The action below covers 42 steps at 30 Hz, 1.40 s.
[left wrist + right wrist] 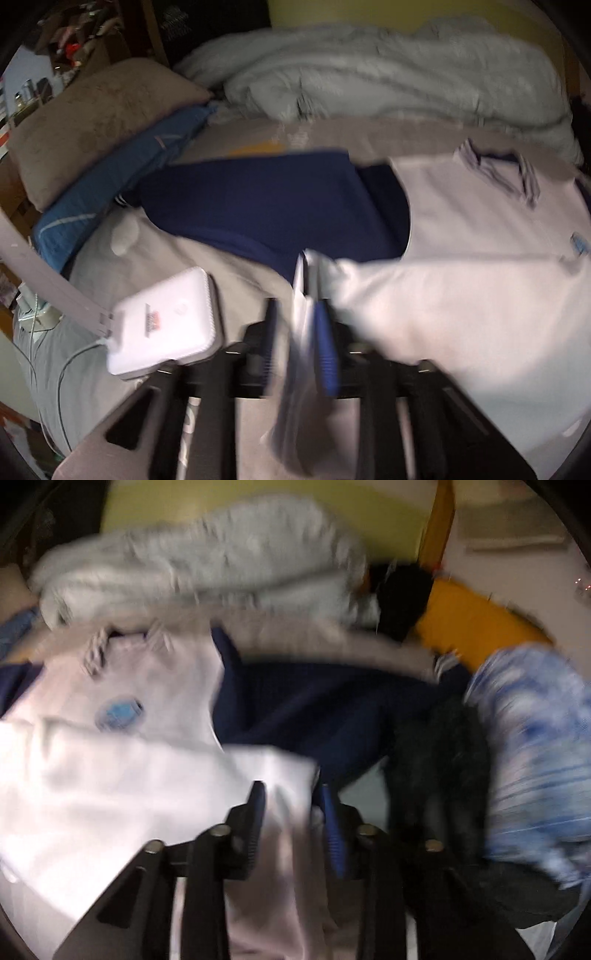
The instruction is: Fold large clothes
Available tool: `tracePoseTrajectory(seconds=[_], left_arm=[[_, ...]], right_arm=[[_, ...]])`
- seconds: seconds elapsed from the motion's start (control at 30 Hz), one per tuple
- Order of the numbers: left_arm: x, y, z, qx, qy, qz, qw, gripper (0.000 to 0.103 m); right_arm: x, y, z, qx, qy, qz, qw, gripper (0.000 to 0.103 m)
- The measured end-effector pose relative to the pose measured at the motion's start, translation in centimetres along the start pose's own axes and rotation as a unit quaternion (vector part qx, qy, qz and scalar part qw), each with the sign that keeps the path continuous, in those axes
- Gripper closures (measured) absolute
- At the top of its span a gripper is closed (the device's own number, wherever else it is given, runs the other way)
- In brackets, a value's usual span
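Both wrist views are smeared with motion blur, so fine detail is hard to read. The white polo shirt (480, 258) is the landmark here: it lies spread on the bed (207, 266), its striped collar (495, 166) at the far end toward the grey duvet (369, 81). The left gripper (301, 317) has its fingers drawn in close around a fold of the shirt's white fabric, which passes between them and hangs down toward the camera. The right gripper (291, 805) likewise has the shirt's near edge (284, 812) running between its two fingers, the gap filled with cloth; how hard it pinches cannot be told through the blur. A blue badge (118, 710) shows on the shirt's chest in the right wrist view. A navy garment (258, 206) lies under and beside the shirt, reaching out past both its sides. Beyond that navy cloth, away from the shirt, sit a tan pillow (92, 125) and a blue pillow (110, 195). A white box with a cable (166, 321) rests on the bed near the left gripper. On the shirt's other side, past the navy cloth, lie a dark fuzzy item (439, 760) and a blue-and-white patterned cloth (535, 746).
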State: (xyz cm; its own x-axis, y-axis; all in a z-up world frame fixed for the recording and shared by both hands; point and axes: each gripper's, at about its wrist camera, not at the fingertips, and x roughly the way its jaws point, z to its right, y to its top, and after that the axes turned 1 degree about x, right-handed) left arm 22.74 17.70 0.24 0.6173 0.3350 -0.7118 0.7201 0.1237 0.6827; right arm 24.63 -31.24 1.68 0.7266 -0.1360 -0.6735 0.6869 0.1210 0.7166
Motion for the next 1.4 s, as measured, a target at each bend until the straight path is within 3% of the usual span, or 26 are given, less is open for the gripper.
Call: tracePoseTrajectory(seconds=[0.07,0.13,0.2,0.27,0.3,0.33,0.43,0.47,0.5,0.57,0.63,0.73,0.8,0.83,0.87,0.97,1.03,1.07,1.1,1.2,1.23,1.27,1.33,1.4], left_arm=[[-2.0,0.2,-0.5,-0.009,-0.018,0.023,0.9995,0.063],[-3.8,0.1,-0.4,-0.009,-0.041,0.033,0.9986,0.056],[-5.5,-0.4,0.2,0.0,-0.073,0.035,0.9967,0.046],[-6.3,-1.0,1.3,0.016,-0.098,0.016,0.995,0.043],[-6.2,-1.4,1.9,0.024,-0.109,0.0,0.9938,0.043],[-5.8,-1.8,2.6,0.031,-0.118,-0.016,0.9924,0.043],[-3.3,-3.2,4.4,0.046,-0.106,-0.071,0.9907,0.043],[-2.4,-3.5,4.7,0.051,-0.095,-0.083,0.9907,0.041],[-1.7,-3.7,5.0,0.055,-0.085,-0.09,0.9907,0.038],[-0.7,-3.8,5.2,0.058,-0.072,-0.097,0.991,0.032],[-0.6,-3.6,5.0,0.051,-0.069,-0.097,0.9916,0.031],[-1.0,-3.7,4.4,0.042,-0.076,-0.094,0.9918,0.031],[-1.4,-3.8,4.2,0.043,-0.078,-0.089,0.992,0.031],[-1.5,-3.9,4.2,0.044,-0.078,-0.088,0.9921,0.031],[-1.7,-3.8,4.3,0.043,-0.08,-0.088,0.9919,0.031],[-1.7,-3.7,4.5,0.039,-0.091,-0.092,0.9908,0.031],[-1.8,-3.8,4.7,0.042,-0.087,-0.091,0.9912,0.031],[-1.8,-3.8,4.8,0.045,-0.083,-0.09,0.9914,0.031],[-1.9,-3.9,4.9,0.049,-0.079,-0.088,0.9918,0.031],[-2.6,-3.7,4.8,0.056,-0.065,-0.072,0.9937,0.031],[-2.9,-3.6,4.6,0.051,-0.065,-0.066,0.9944,0.031],[-3.1,-3.5,4.4,0.047,-0.064,-0.063,0.9949,0.031],[-3.3,-3.4,4.2,0.047,-0.065,-0.059,0.995,0.031],[-3.4,-3.3,4.4,0.053,-0.067,-0.058,0.9947,0.031]], right_arm=[[-3.3,0.2,0.3,0.016,0.015,0.045,0.999,0.049],[-6.2,0.2,0.4,0.031,0.052,0.066,0.996,0.049],[-7.3,-0.2,0.3,0.036,0.115,0.037,0.992,0.05],[-6.4,-0.7,-0.4,0.045,0.157,-0.029,0.986,0.077],[-5.3,-1.3,-0.4,0.064,0.168,-0.074,0.981,0.083],[-4.4,-1.7,-0.2,0.076,0.172,-0.092,0.978,0.086],[-0.8,-2.7,0.8,0.079,0.1,-0.14,0.982,0.088],[0.3,-2.9,1.5,0.086,0.086,-0.149,0.981,0.093],[1.5,-3.1,3.1,0.118,0.069,-0.16,0.978,0.095],[1.8,-2.8,5.1,0.15,0.053,-0.151,0.976,0.1],[0.4,-2.1,5.6,0.149,0.034,-0.13,0.98,0.099],[-1.9,-2.0,5.4,0.134,0.07,-0.115,0.982,0.099],[-2.6,-3.2,5.6,0.144,0.111,-0.12,0.976,0.087],[-2.6,-3.7,5.4,0.141,0.111,-0.126,0.976,0.074],[-2.3,-4.2,5.1,0.131,0.102,-0.134,0.977,0.07],[-0.7,-4.6,4.1,0.109,0.079,-0.164,0.977,0.07],[0.8,-5.3,4.6,0.125,0.075,-0.193,0.97,0.072],[0.9,-5.3,4.9,0.134,0.078,-0.189,0.97,0.09],[0.3,-5.2,5.3,0.14,0.079,-0.179,0.971,0.094],[-3.6,-3.7,5.9,0.153,0.066,-0.087,0.982,0.097],[-5.5,-2.9,5.6,0.13,0.068,-0.05,0.988,0.097],[-6.2,-2.7,5.2,0.104,0.058,-0.043,0.992,0.097],[-4.5,-3.5,4.8,0.085,0.023,-0.085,0.992,0.095],[-0.6,-5.5,5.3,0.101,0.016,-0.183,0.978,0.095]])
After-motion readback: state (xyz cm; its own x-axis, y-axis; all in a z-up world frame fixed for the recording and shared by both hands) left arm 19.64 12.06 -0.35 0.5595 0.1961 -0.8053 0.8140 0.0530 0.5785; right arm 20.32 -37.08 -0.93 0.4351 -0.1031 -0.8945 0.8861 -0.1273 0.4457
